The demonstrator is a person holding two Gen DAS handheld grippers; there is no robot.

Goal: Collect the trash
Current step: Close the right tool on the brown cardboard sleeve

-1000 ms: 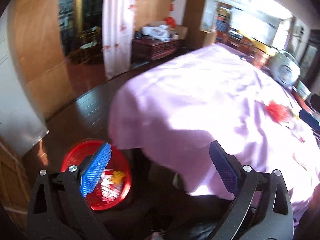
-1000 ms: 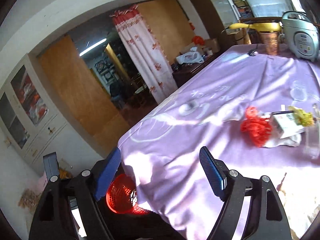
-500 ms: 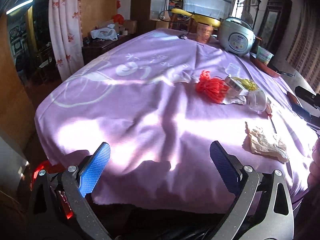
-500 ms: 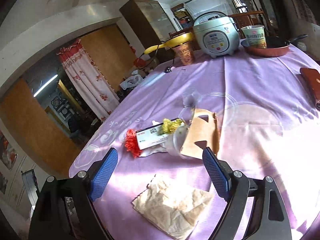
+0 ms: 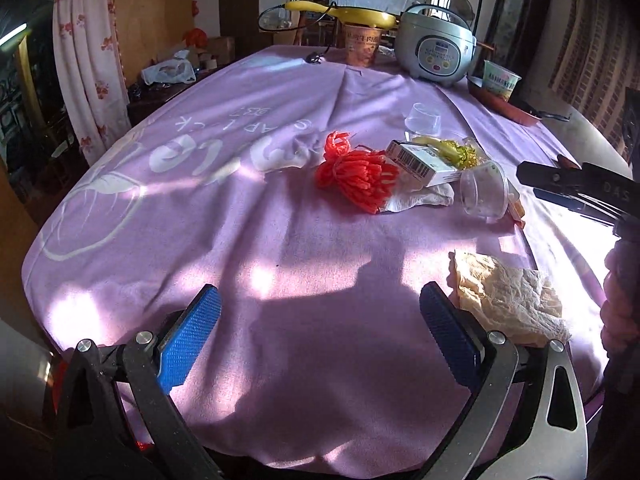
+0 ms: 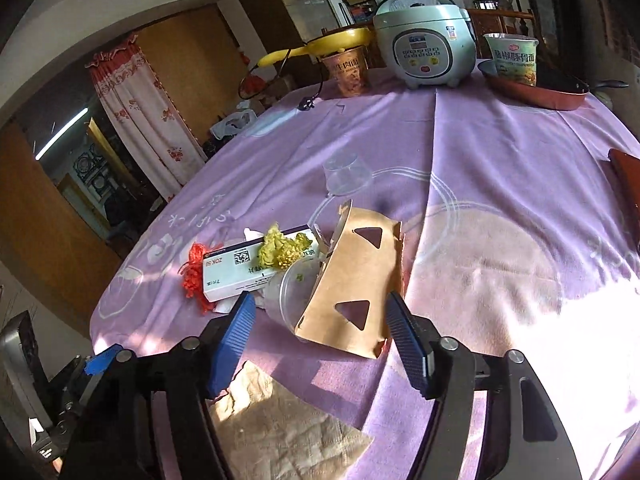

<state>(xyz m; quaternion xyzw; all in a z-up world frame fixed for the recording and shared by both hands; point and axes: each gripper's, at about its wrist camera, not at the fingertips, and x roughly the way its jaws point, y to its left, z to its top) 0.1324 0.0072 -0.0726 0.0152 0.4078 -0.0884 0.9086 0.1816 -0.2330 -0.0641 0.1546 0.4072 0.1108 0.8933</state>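
Note:
Trash lies on the purple tablecloth (image 5: 240, 220): a red tassel bundle (image 5: 356, 176), a white medicine box (image 5: 420, 162), yellow-green scraps (image 5: 456, 152), a tipped clear plastic cup (image 5: 484, 194), a white tissue (image 5: 420, 198) and a crumpled brown paper (image 5: 508, 296). In the right wrist view a brown cardboard piece with triangle holes (image 6: 356, 280) leans on the cup (image 6: 292, 292), beside the box (image 6: 248, 270). My left gripper (image 5: 316, 336) is open and empty above the near table edge. My right gripper (image 6: 320, 334) is open and empty, just short of the cardboard, above the crumpled paper (image 6: 280, 424).
A rice cooker (image 6: 424, 44), two instant noodle cups (image 6: 350, 70), a red pan (image 6: 536, 88) and a yellow racket (image 5: 340, 10) stand at the far end. An upturned clear cup (image 6: 346, 178) sits mid-table. A dark red object (image 6: 626, 176) lies at the right edge.
Both grippers swung up from the floor and the red basket to face the table top. The right gripper moved closer to the trash pile. Both stayed open.

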